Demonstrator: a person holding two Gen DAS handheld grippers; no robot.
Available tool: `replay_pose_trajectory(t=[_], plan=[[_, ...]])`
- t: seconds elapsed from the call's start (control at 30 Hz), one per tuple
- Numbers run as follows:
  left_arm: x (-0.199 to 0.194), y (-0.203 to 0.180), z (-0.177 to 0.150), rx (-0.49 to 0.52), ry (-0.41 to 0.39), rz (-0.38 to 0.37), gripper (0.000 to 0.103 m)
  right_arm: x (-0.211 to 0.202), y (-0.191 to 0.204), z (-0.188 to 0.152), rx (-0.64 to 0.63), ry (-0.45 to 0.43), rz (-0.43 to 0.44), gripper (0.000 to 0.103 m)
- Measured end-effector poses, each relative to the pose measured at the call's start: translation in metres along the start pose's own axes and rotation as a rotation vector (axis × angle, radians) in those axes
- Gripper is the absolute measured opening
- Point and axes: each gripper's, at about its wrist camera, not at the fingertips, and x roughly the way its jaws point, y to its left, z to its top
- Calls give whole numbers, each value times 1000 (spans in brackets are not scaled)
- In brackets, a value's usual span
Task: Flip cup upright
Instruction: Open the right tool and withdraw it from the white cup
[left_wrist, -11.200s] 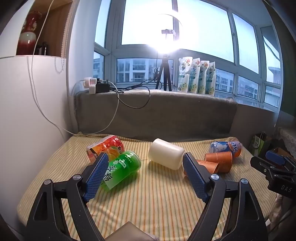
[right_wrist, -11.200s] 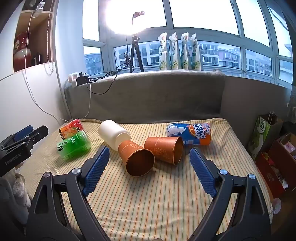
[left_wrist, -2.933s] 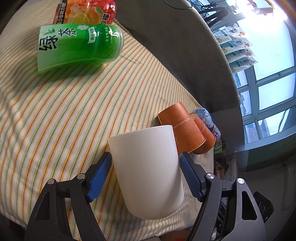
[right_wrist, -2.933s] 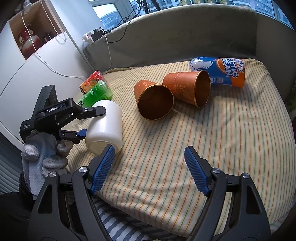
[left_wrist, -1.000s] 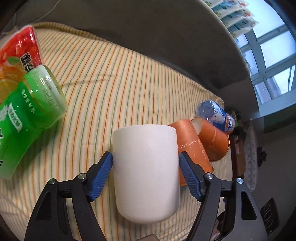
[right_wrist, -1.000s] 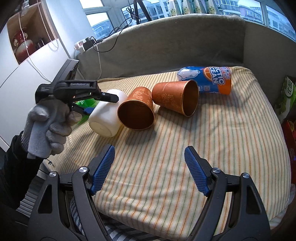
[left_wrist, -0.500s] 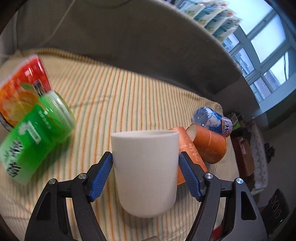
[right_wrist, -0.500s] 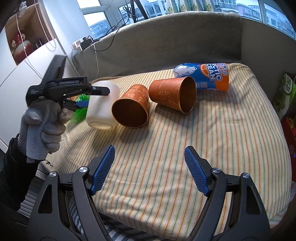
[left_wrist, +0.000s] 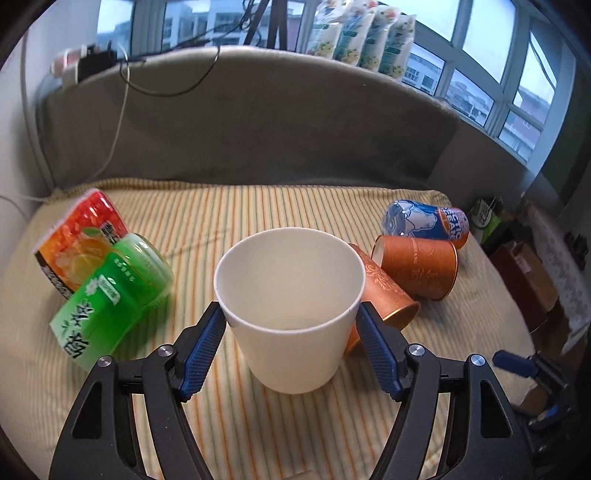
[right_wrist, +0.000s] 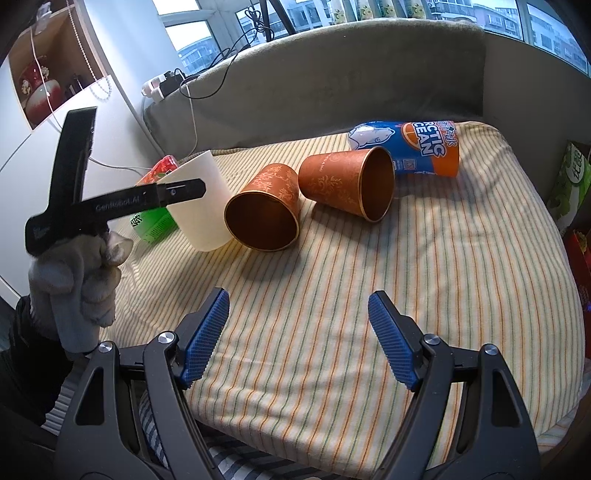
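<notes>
A plain white cup (left_wrist: 291, 325) stands mouth-up between the blue pads of my left gripper (left_wrist: 291, 345), which is shut on its sides. Its base is at or just above the striped cloth (left_wrist: 229, 214). In the right wrist view the white cup (right_wrist: 199, 210) shows upright at the left, with the left gripper's black finger (right_wrist: 147, 197) across it. My right gripper (right_wrist: 297, 341) is open and empty above the cloth's near edge. Two orange cups lie on their sides: one (right_wrist: 264, 218) beside the white cup, one (right_wrist: 347, 186) further right.
A green cup (left_wrist: 110, 299) and a red-orange cup (left_wrist: 79, 242) lie on their sides at the left. A blue Arctic Ocean cup (right_wrist: 410, 146) lies at the back right. A grey padded backrest (left_wrist: 240, 129) rises behind. Bags and boxes (right_wrist: 570, 184) stand right of the cushion.
My left gripper has tipped the white cup from base-toward-camera to mouth-up and brought it down onto the cloth beside the orange cup. The right gripper has hardly moved.
</notes>
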Motion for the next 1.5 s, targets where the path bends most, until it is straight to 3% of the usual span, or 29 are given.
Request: replay_pose_trajectory(t=[0.17,0.43,0.87,0.97,1.23,1.4,1.5], plan=[[-12,-10,-11,74,-44,47,73,1,0,-1,4,6,0,80],[-18,-18,-35,107,-33,40,73,3,1,-2,5,11,-1,80],[-27,-9,-46,62,-38,-7,73,3,8,-2,-1,15,-5,80],[-29,-9,-46,56,-41,-16,79,3,10,-2,-6,12,-3,80],[-42,-6,-51,42,-53,-23,79,-1,12,2,-6,-7,0,80],[-67,3,-59,16,-106,-20,79,-11,20,9,-26,-66,-19,80],[-87,10,-59,-3,-186,21,79,-16,26,14,-38,-113,-31,81]])
